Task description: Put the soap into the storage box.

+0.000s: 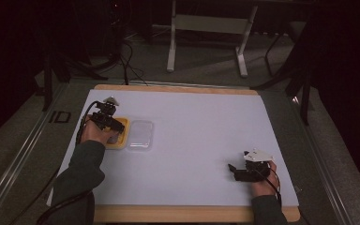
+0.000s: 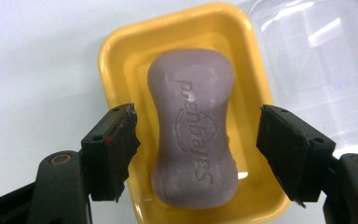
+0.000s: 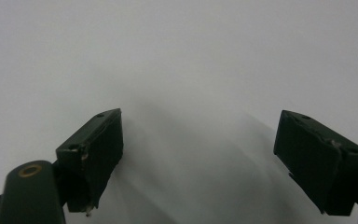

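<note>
The left claw (image 2: 196, 154) hangs over the soap dish with its jaws spread wide apart. The purple soap bar (image 2: 193, 133) lies between the two black pads (image 2: 114, 149), but neither pad presses on it; a gap of yellow shows on each side. In the left gripper view the bar runs lengthwise from 12 to 6 o'clock, lying flat in the yellow soap dish (image 2: 114, 56), with the stamped word "Safeguard" reading along its length. The dish rests on the white table (image 2: 32, 70). Just beside the dish, toward 2 o'clock in that view, lies a clear plastic lid (image 2: 317, 60), its edge close against the yellow rim.

In the high view the left claw (image 1: 115, 127) sits at about 9 o'clock on the table, the person's left hand (image 1: 95, 133) wrapped round its body and a dark sleeve (image 1: 79, 176) running down to the bottom edge. The dish (image 1: 123, 138) shows as a yellow patch under the claw, and the lid (image 1: 139, 135) lies at its 3 o'clock side.

The right claw (image 3: 198, 149) is well apart from all this, at about 5 o'clock on the table in the high view (image 1: 232, 169), held low in the person's right hand (image 1: 262, 185). Its jaws also stand wide apart with nothing between them; beneath them, in the right gripper view, is bare white table surface (image 3: 182, 56).
</note>
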Motion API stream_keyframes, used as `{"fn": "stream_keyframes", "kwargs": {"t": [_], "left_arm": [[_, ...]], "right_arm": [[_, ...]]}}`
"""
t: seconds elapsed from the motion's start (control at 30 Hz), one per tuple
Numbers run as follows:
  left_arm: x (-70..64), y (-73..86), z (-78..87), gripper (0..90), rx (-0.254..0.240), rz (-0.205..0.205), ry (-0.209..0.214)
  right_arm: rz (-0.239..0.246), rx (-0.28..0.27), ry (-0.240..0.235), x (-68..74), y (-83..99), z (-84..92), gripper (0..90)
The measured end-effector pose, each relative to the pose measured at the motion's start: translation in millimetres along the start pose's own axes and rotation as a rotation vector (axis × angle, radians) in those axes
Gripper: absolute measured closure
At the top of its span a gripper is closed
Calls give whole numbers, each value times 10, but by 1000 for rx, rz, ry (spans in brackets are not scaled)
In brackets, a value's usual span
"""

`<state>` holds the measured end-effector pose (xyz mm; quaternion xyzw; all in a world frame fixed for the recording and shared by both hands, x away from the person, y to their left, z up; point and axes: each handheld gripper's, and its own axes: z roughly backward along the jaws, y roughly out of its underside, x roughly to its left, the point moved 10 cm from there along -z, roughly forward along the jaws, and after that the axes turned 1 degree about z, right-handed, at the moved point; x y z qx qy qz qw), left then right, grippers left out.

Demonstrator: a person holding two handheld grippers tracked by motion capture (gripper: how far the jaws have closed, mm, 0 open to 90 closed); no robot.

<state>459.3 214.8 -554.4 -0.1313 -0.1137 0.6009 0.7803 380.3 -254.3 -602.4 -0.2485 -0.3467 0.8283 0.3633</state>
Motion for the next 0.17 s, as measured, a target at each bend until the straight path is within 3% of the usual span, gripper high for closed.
{"fn": "stream_keyframes", "kwargs": {"t": [0.03,0.1,0.17], "left_arm": [[0,0,0,294,0,0,0],[-77,-12,87,293,-58,-22,10],[-108,-6,115,289,-75,-32,14]], "right_arm": [[-1,0,0,0,0,1,154],[-1,0,-1,0,-1,-2,154],[-4,0,-3,0,0,-2,154]]}}
